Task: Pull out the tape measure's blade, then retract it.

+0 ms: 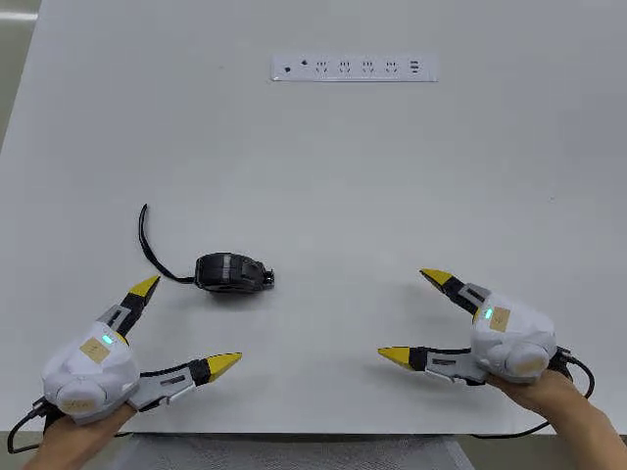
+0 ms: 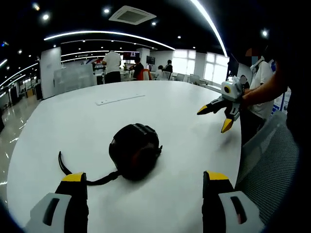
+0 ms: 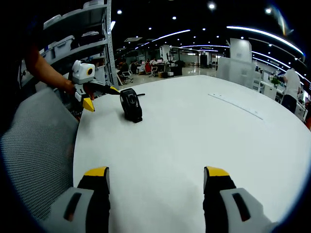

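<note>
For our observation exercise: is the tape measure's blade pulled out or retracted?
Retracted: no blade extends from the tape measure; only its black strap trails across the table.

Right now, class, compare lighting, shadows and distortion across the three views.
Head view: flat, even light, the tape measure barely shadows the white table. Left gripper view: fisheye curves the table edge and ceiling light strips. Right gripper view: same bowing, bright ceiling spots.

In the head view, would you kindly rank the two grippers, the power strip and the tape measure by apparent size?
1. The left gripper and right gripper, which look alike
2. The power strip
3. The tape measure
</note>
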